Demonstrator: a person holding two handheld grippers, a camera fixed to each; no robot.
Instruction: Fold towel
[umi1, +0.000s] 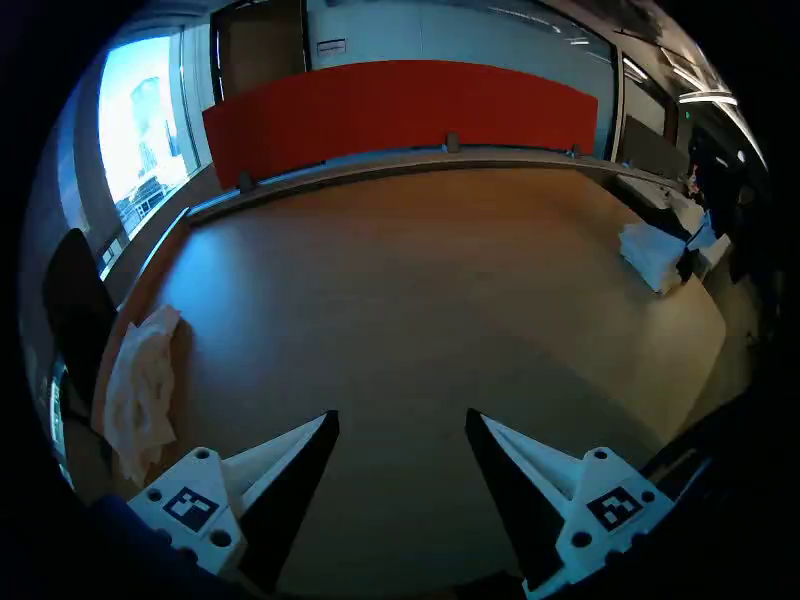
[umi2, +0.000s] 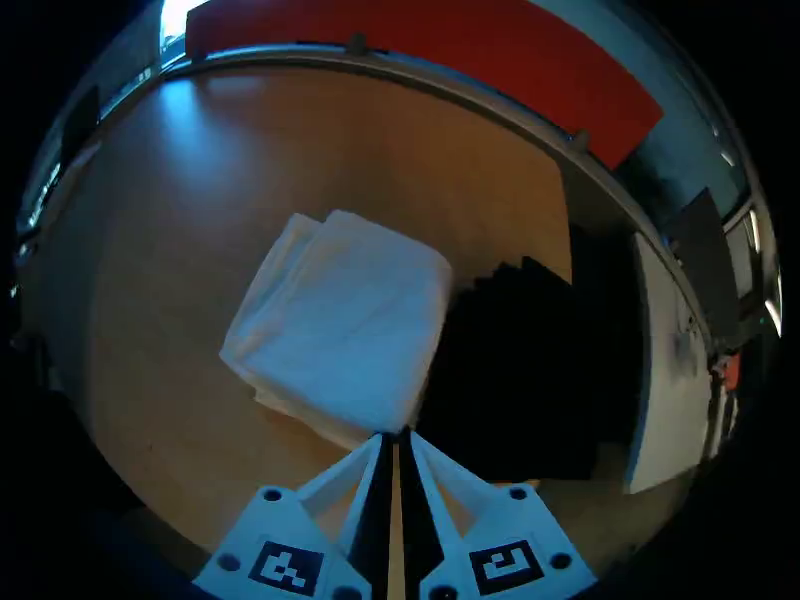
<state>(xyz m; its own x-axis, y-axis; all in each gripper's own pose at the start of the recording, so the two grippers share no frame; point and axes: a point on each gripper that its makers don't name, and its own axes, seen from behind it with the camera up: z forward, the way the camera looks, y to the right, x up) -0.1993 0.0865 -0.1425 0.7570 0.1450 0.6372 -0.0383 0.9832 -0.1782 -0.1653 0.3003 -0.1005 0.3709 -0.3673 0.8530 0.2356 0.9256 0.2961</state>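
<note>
A white towel (umi2: 340, 320), folded into a thick square, lies flat on the wooden table (umi2: 180, 200) in the right gripper view. My right gripper (umi2: 397, 435) is shut, its fingertips together at the towel's near edge, with no cloth visibly between them. In the left gripper view the same folded towel (umi1: 650, 255) sits far off at the table's right edge. My left gripper (umi1: 401, 415) hangs open above bare wood, holding nothing. A crumpled pale towel (umi1: 140, 390) drapes over the table's left edge.
A red partition (umi1: 400, 105) runs along the table's far side. A dark chair (umi1: 75, 300) stands at the left by a bright window (umi1: 140, 130). A black shape (umi2: 520, 370) lies right beside the folded towel, past the table's edge.
</note>
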